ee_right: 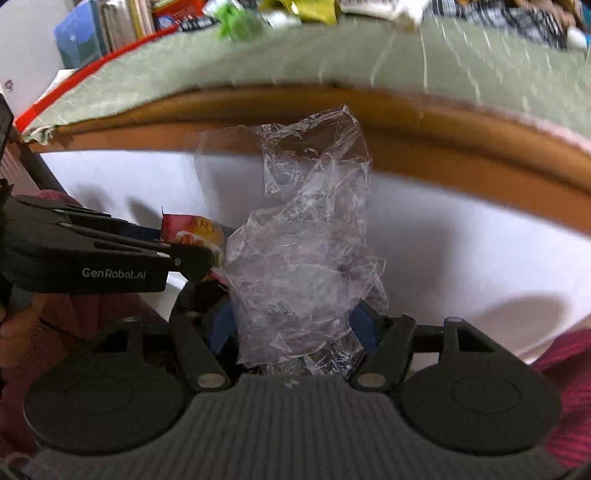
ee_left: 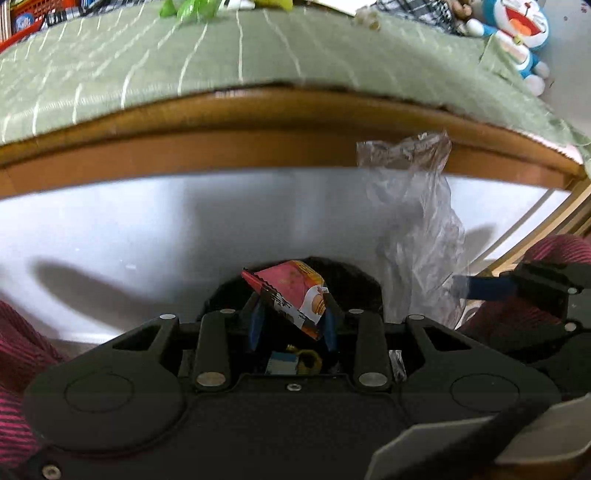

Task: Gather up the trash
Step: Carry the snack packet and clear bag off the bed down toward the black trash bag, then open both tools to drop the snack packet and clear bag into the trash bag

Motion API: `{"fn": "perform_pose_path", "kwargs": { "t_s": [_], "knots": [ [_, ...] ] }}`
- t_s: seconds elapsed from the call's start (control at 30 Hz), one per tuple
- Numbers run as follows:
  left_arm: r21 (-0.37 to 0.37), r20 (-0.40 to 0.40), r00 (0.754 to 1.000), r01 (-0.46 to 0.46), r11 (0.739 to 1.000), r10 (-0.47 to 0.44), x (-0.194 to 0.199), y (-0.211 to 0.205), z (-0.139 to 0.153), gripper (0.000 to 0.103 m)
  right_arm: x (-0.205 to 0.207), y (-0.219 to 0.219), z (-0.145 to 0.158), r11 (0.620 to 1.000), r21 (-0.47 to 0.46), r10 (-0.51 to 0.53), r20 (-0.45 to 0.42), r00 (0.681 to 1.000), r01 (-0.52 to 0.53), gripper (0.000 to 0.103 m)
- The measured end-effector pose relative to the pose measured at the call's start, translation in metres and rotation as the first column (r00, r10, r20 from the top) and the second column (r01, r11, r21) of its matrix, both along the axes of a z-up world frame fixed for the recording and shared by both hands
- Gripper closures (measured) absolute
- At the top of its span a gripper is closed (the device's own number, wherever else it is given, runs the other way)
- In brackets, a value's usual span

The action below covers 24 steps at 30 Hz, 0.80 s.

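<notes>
My left gripper [ee_left: 293,317] is shut on a red and white snack wrapper [ee_left: 295,291], held in front of the table's edge. The same wrapper [ee_right: 194,232] shows at the left of the right wrist view, with the left gripper [ee_right: 207,258] beside it. My right gripper [ee_right: 295,325] is shut on a crumpled clear plastic bag [ee_right: 306,236] that stands up between its blue pads. In the left wrist view the clear bag [ee_left: 417,225] hangs at the right, with the right gripper [ee_left: 461,290] pinching its lower edge.
A wooden table edge [ee_left: 258,125] covered by a green striped cloth [ee_left: 221,55] runs across above both grippers. More litter lies at the far side: green wrappers [ee_left: 188,9], yellow packaging [ee_right: 314,9]. A blue plush toy [ee_left: 517,33] sits far right. A white surface [ee_left: 147,229] lies below. Red-sleeved arms flank both views.
</notes>
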<state>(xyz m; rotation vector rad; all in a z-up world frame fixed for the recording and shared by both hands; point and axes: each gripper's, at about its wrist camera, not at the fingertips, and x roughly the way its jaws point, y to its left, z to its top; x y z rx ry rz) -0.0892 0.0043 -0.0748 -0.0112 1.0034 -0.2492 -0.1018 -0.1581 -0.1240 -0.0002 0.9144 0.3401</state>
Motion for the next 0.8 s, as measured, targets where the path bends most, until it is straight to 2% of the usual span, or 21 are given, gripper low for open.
{"fn": "perform_pose_path", "kwargs": {
  "t_s": [0.33, 0.8],
  "knots": [
    [0.025, -0.073, 0.997, -0.007, 1.0, 0.009, 0.016, -0.011, -0.032, 0.072, 0.012, -0.006, -0.033, 0.996, 0.034, -0.083, -0.134, 0.987, 0.088, 0.033],
    [0.047, -0.109, 0.994, -0.01, 0.999, 0.015, 0.025, -0.015, -0.05, 0.071, 0.031, 0.001, -0.044, 0.99, 0.039, -0.126, -0.189, 0.974, 0.136, 0.033]
  ]
}}
